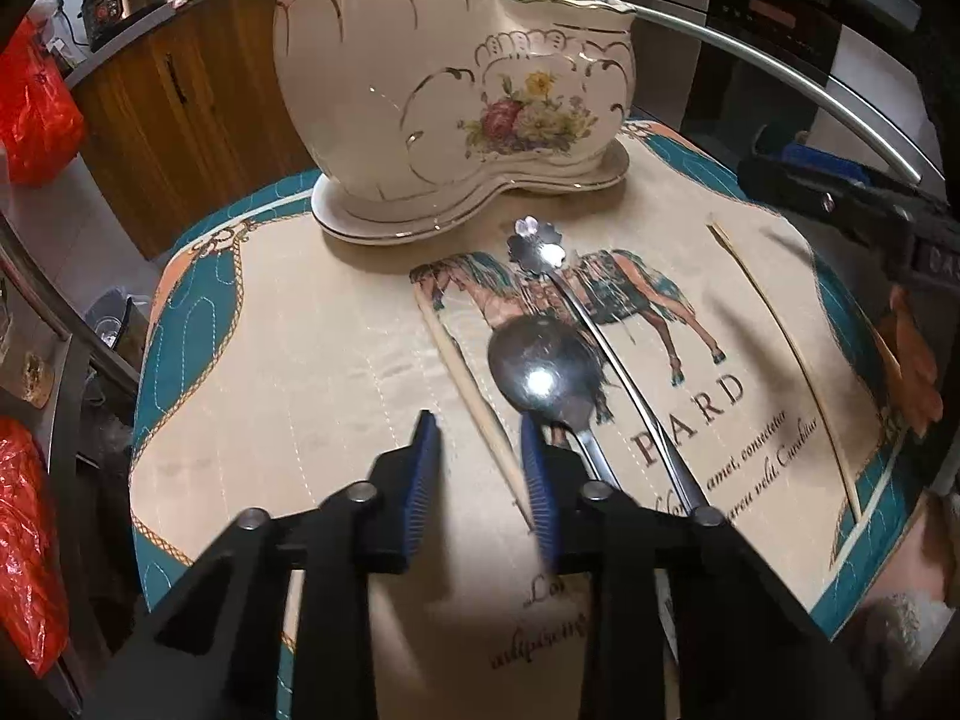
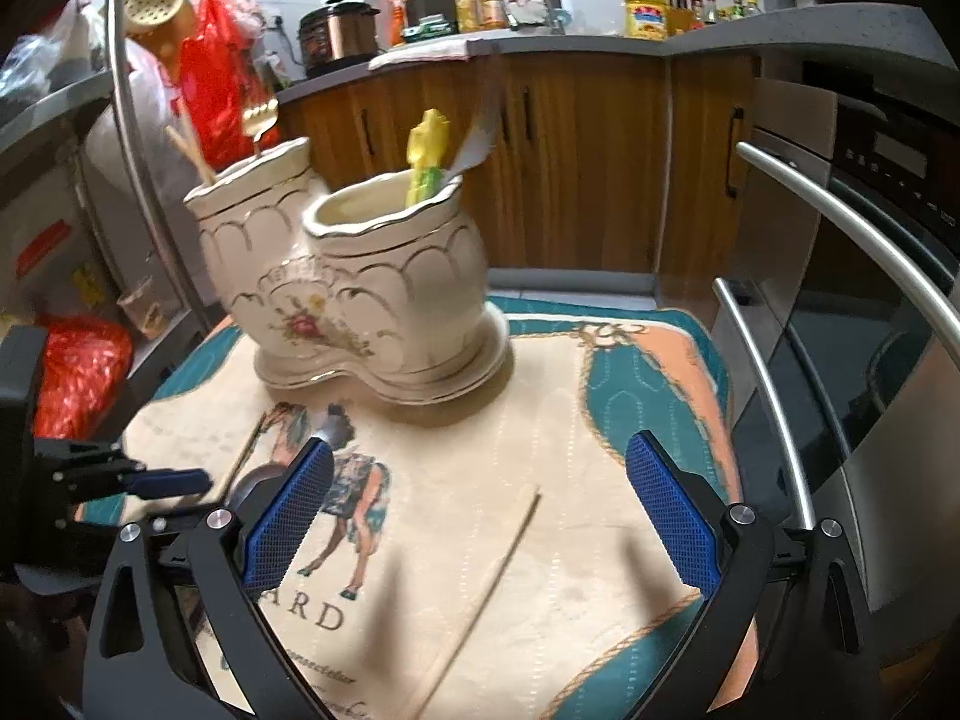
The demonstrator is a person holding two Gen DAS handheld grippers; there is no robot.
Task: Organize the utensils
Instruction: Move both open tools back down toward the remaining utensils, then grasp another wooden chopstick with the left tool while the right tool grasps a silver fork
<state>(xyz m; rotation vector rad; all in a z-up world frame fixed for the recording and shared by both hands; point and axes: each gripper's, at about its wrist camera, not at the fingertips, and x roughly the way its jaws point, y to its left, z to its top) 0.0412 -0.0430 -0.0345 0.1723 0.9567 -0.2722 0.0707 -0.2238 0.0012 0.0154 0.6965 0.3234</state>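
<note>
Left gripper (image 1: 480, 468) open astride chopstick (image 1: 474, 402) (spoon (image 1: 540, 372) beside); right gripper (image 2: 480, 510) open.

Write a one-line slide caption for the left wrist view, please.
Left gripper straddles a chopstick beside the large spoon.

A cream quilted mat with teal border and horse print (image 1: 336, 360) carries a cream floral ceramic two-compartment holder (image 1: 450, 96) near its far edge, two pale wooden chopsticks (image 1: 474, 408) (image 2: 486, 594), a large steel spoon (image 1: 540, 372) and a flower-ended steel spoon (image 1: 534, 240).
</note>
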